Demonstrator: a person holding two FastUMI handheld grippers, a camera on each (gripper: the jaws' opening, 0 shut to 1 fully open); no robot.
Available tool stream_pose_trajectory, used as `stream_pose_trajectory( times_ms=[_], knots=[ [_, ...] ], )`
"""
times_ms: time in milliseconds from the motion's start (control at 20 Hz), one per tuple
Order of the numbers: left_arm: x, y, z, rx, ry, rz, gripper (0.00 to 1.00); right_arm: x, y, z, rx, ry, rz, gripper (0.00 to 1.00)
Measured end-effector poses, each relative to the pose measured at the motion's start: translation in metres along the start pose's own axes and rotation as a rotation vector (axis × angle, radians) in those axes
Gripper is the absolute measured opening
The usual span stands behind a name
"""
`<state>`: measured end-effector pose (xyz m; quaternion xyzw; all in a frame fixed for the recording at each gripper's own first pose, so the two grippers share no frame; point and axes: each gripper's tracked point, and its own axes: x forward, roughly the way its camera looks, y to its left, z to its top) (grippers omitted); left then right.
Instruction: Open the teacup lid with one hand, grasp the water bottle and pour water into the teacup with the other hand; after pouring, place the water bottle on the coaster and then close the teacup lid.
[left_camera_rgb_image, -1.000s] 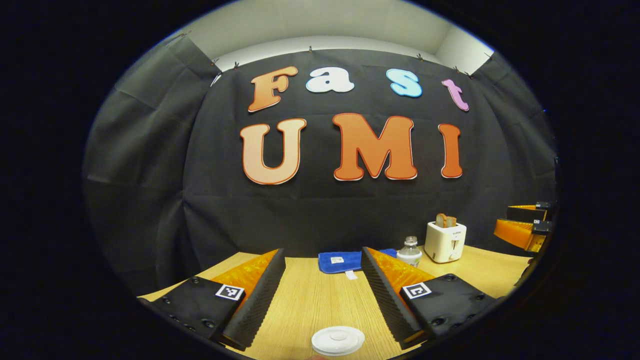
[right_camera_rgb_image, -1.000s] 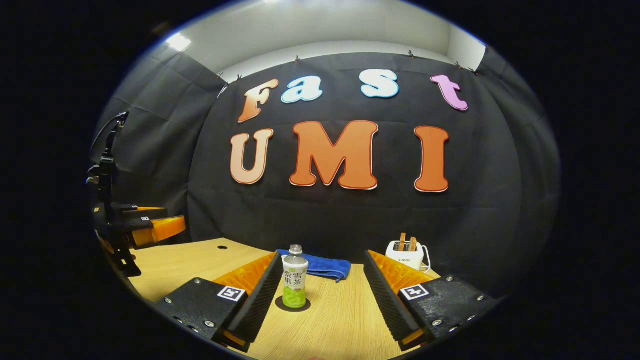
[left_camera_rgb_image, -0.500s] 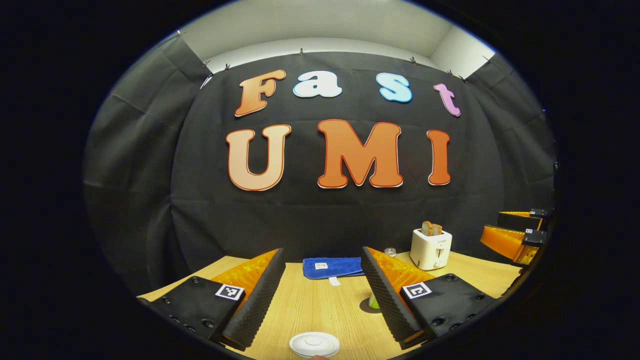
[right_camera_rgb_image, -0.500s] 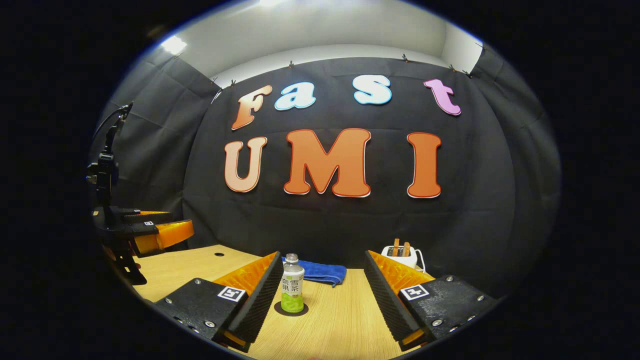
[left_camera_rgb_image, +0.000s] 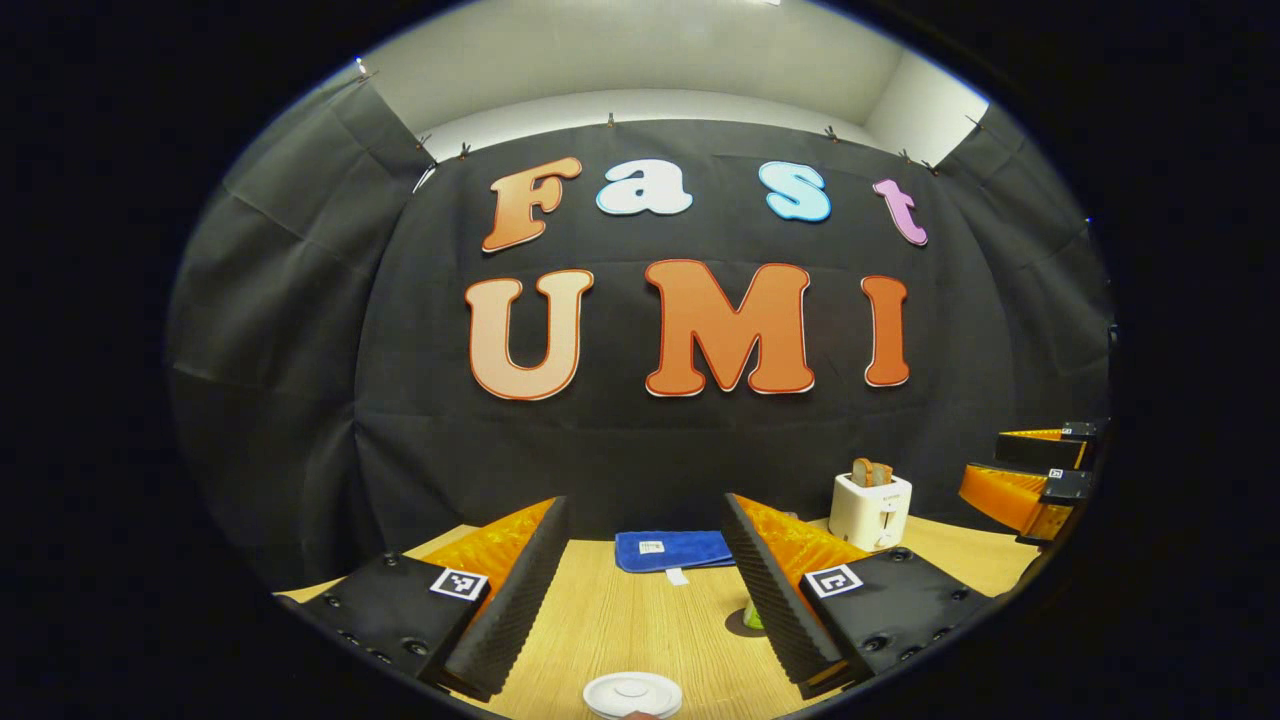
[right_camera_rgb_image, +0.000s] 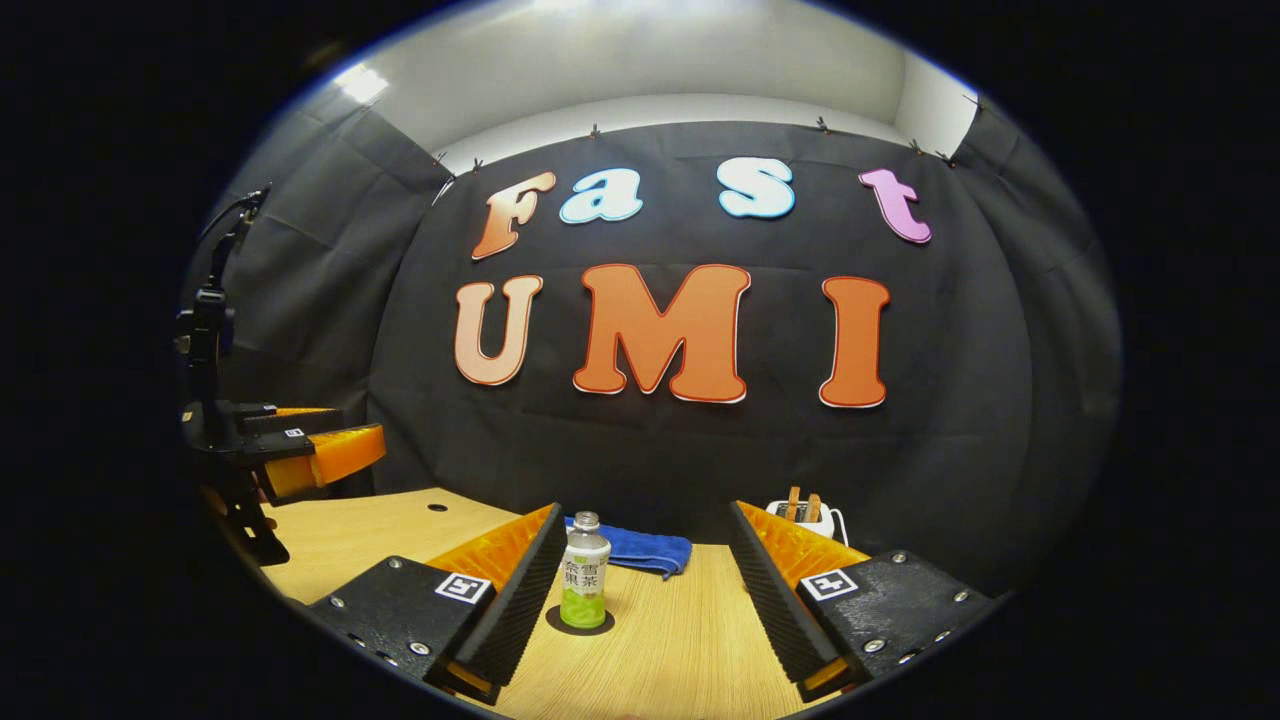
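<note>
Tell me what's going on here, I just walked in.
A person holds two grippers over a wooden table, both open and holding nothing. The left gripper hovers above the white teacup lid, which sits between its fingers at the view's bottom edge. The right gripper faces the water bottle, standing upright on a dark coaster. A blue cloth and a toaster sit behind.
</note>
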<state>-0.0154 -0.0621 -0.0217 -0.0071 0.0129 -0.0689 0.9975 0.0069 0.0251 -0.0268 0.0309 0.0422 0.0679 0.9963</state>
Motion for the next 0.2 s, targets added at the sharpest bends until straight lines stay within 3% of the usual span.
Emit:
stream_pose_trajectory(
  times_ms=[100, 200],
  knots=[
    [0.0004, 0.0001, 0.0019, 0.006, -0.005, 0.003, 0.99, 0.0003, 0.0000, 0.0010, 0.001, -0.004, 0.004, 0.97],
    [-0.0008, -0.0010, 0.0049, 0.011, -0.012, 0.001, 0.95, -0.0008, -0.0008, 0.0022, -0.006, -0.005, -0.001, 0.97]
  ],
)
